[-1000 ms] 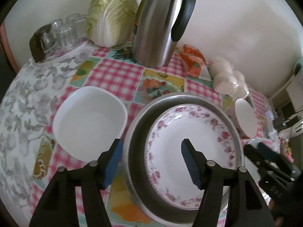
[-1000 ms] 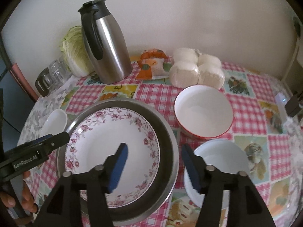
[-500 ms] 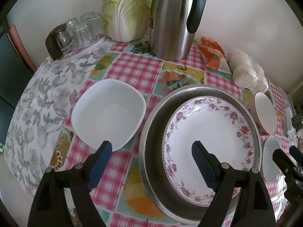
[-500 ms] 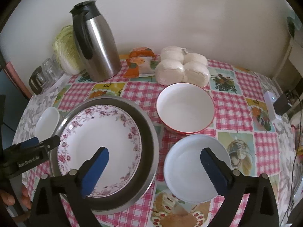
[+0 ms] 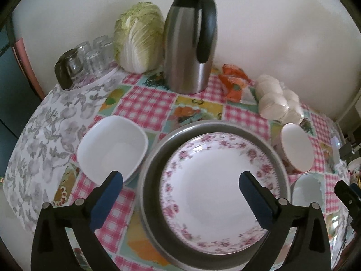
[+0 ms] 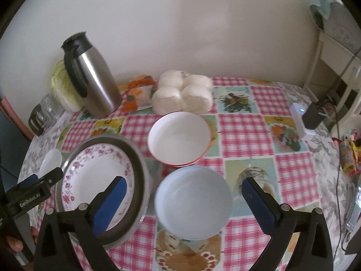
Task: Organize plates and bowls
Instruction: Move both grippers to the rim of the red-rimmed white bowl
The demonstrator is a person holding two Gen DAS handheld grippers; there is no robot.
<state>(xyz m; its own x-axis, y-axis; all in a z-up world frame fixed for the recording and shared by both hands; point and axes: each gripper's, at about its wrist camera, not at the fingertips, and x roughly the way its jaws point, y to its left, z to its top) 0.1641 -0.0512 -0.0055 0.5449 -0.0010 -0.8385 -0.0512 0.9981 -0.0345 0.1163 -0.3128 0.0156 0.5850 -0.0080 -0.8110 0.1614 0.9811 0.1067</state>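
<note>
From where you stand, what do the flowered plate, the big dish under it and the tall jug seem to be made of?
The flowered plate looks like glazed ceramic or porcelain: glossy white with printed pink roses. The big dish under it seems metal, likely steel: a dull grey brushed rim. The tall jug looks like brushed stainless steel, with streaky reflections; its black handle and lid are probably plastic.

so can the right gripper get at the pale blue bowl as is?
Probably yes. The right gripper is open, its fingers framing the pale blue bowl, which is empty with nothing between them.
</note>
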